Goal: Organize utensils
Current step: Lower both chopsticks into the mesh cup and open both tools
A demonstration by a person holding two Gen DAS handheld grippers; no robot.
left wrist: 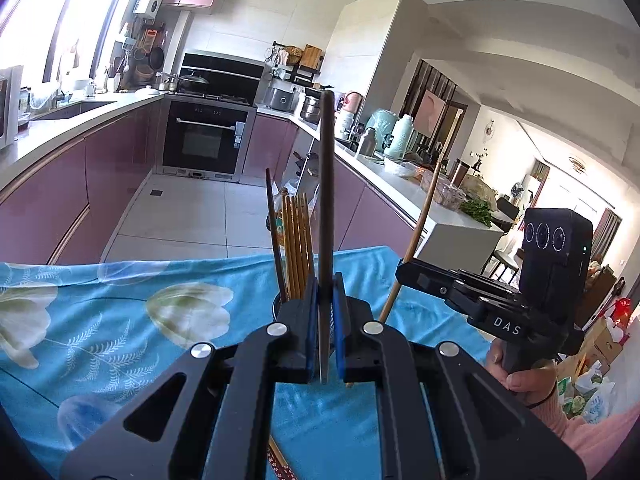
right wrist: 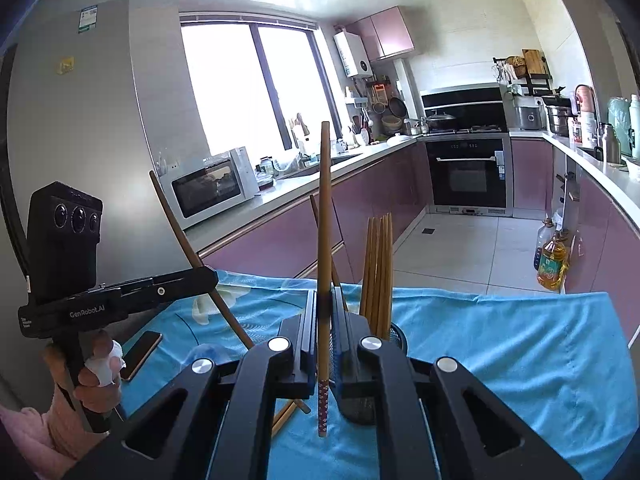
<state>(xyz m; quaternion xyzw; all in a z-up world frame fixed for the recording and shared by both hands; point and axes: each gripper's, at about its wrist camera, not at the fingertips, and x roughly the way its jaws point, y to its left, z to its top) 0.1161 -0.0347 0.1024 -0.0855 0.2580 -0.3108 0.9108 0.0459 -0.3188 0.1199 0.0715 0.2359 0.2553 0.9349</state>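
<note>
While the blue flowered cloth [left wrist: 120, 312] ends in a far edge with open kitchen floor [left wrist: 192, 208] beyond it, your two grippers sit close together above the near part of the table, with little room between them; in front of both stands the dark mesh holder [right wrist: 396, 334], with a bundle of wooden chopsticks [right wrist: 378, 272] upright in it; your left gripper [left wrist: 325, 332] points forward and level, its blue-padded jaws pressed in on a dark chopstick [left wrist: 326, 208] that stands nearly upright, its top well above the holder and its lower end hanging just below the jaws; your right gripper [right wrist: 325, 340] is posed much the same, jaws pinching a light wooden chopstick [right wrist: 324, 240] that is also upright, its patterned red tip [right wrist: 323, 408] poking down toward the cloth; seen from the left wrist, your right hand [left wrist: 520, 376] grips the handle at the table's right edge, with a pink sleeve below it, and the light chopstick leans out of that gripper at a slant; seen from the right wrist, your left hand [right wrist: 96, 376] wraps its handle at the left, and the dark chopstick slants through that gripper; only the right view shows a phone [right wrist: 142, 354] lying flat on the cloth near the left edge, and another chopstick [right wrist: 288, 414] lying on the cloth beneath the jaws; only the left view shows a dark stick [left wrist: 274, 232] leaning at the left of the bundle.
</note>
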